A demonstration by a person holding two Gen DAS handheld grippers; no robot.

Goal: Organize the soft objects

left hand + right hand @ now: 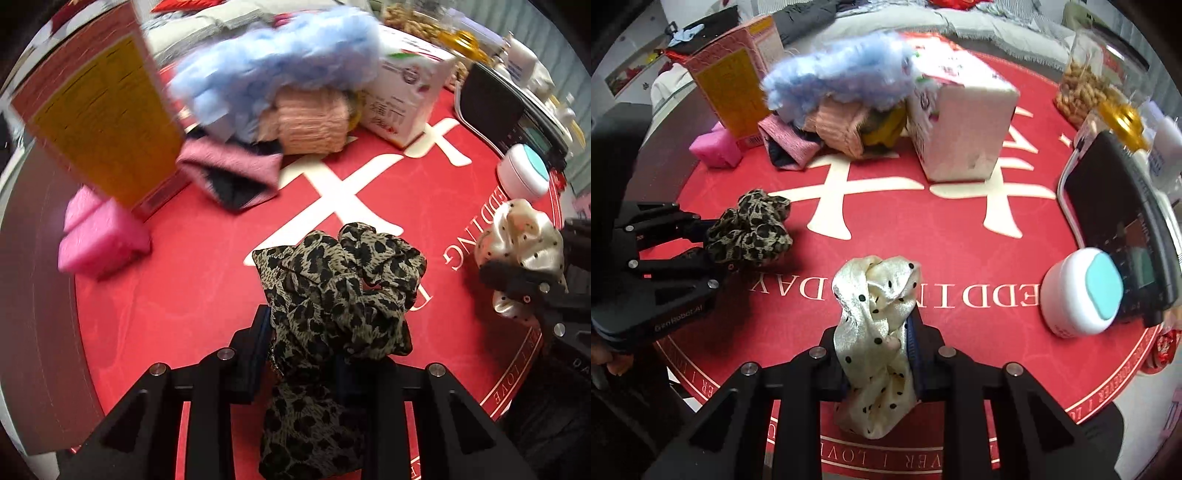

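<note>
Left wrist view: we found the left gripper pinching the leopard scrunchie, which bunched up between its jaws above the red mat. The fabric looked thin, light and limp; we judged it would sag and might slip unless gripped across the gathered elastic band. The heap of soft items lay well apart, between two boxes.

Right wrist view: the right gripper was clamped on the cream dotted scrunchie. Its satin sheen suggested a slippery surface, so we judged a hold through the bunched middle safest. The leopard scrunchie sat off to the left.
</note>
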